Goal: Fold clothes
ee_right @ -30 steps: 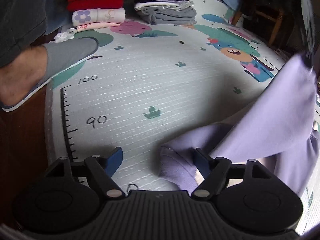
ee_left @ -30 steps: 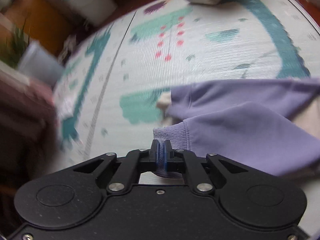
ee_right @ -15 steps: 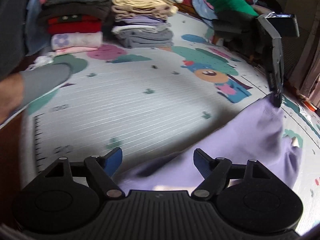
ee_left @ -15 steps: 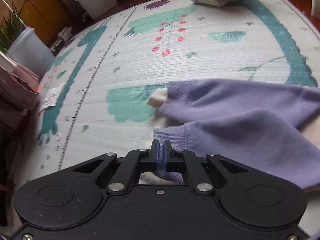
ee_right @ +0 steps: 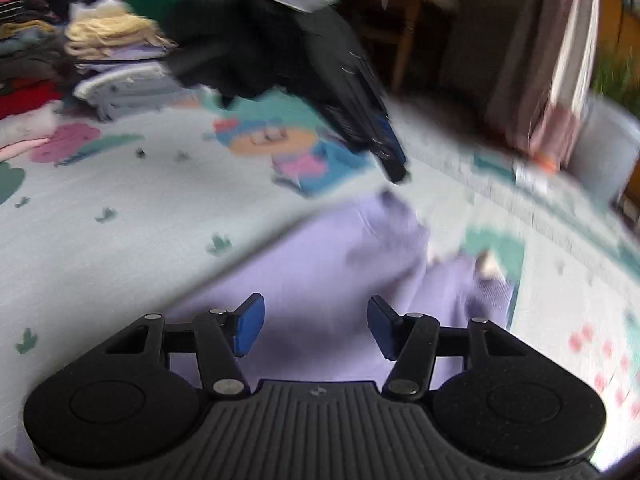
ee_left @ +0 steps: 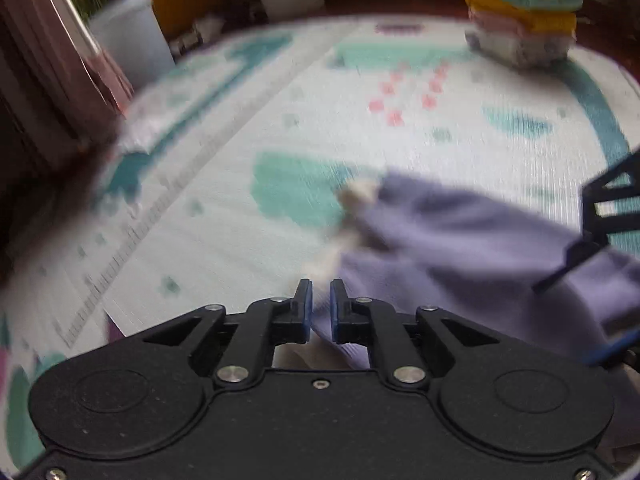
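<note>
So the left tool (ee_left: 320, 306) just let go: a second ago it was pinching the ribbed cuff of the purple top (ee_left: 460, 240), now its jaws are opening with a small gap and the cuff edge only lies between them, not gripped. I'd guess that sleeve fold is done. The top lies flat on the play mat (ee_left: 280, 120), near and right in the left view, a cream bit poking out at its far-left corner. The right tool (ee_right: 316, 326) has swung over the purple fabric, jaws spread but closing, nothing pinched; it tilts down at the top. Further off, a gloved hand (ee_right: 256, 52) holds the left tool angled down. Folded stacks (ee_left: 524, 20) sit at the far edge.
</note>
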`<state>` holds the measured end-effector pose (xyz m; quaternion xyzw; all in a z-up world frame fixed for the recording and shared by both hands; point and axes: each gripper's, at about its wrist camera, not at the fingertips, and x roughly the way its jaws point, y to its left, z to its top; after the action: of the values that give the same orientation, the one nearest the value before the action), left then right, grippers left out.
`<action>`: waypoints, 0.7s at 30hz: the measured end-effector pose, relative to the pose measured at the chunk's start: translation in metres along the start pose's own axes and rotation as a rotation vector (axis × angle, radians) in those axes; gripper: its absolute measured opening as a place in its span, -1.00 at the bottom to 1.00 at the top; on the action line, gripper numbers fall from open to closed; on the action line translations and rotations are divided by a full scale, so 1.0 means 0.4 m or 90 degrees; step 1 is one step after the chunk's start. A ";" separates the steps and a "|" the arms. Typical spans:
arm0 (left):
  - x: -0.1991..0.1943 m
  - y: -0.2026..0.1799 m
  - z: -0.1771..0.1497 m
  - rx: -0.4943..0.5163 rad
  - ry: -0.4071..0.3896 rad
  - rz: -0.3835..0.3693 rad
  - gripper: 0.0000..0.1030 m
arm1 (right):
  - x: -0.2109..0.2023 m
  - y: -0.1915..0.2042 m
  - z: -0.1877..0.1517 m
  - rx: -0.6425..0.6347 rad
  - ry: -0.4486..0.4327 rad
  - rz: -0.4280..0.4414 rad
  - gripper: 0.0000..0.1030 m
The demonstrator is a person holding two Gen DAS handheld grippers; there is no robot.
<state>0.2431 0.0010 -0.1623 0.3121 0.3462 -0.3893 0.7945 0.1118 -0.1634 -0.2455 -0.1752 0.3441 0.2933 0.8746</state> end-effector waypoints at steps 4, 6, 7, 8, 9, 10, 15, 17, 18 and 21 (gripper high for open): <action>0.017 0.004 0.024 -0.057 -0.001 -0.011 -0.65 | -0.003 0.000 -0.030 0.034 -0.015 -0.010 0.10; 0.010 0.048 0.077 -0.138 -0.031 -0.046 -0.62 | -0.028 -0.004 -0.041 0.065 -0.046 -0.017 0.11; 0.016 0.063 0.103 -0.168 -0.038 -0.050 -0.62 | -0.037 -0.009 -0.046 0.077 -0.056 -0.022 0.10; 0.024 0.075 0.128 -0.196 -0.043 -0.055 -0.62 | -0.046 -0.021 -0.049 0.095 -0.070 -0.027 0.11; 0.034 0.085 0.151 -0.217 -0.047 -0.062 -0.62 | -0.053 -0.044 -0.048 0.125 -0.083 -0.027 0.11; 0.045 0.088 0.170 -0.224 -0.046 -0.067 -0.62 | -0.057 -0.070 -0.045 0.156 -0.095 -0.028 0.11; 0.069 0.098 0.197 -0.243 -0.032 -0.055 -0.61 | 0.004 -0.258 0.017 0.322 -0.102 -0.045 0.07; 0.067 0.113 0.181 -0.274 -0.030 -0.056 -0.62 | 0.053 -0.312 0.048 0.331 -0.081 -0.071 0.04; 0.066 0.120 0.174 -0.291 -0.027 -0.057 -0.62 | 0.070 -0.332 0.059 0.324 -0.075 -0.089 -0.03; 0.062 0.138 0.154 -0.322 -0.034 -0.063 -0.62 | 0.080 -0.395 0.037 0.352 -0.089 -0.109 0.00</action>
<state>0.3195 -0.0283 -0.1349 0.0755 0.4260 -0.3370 0.8362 0.2383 -0.2645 -0.2413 0.0622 0.3336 0.1245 0.9324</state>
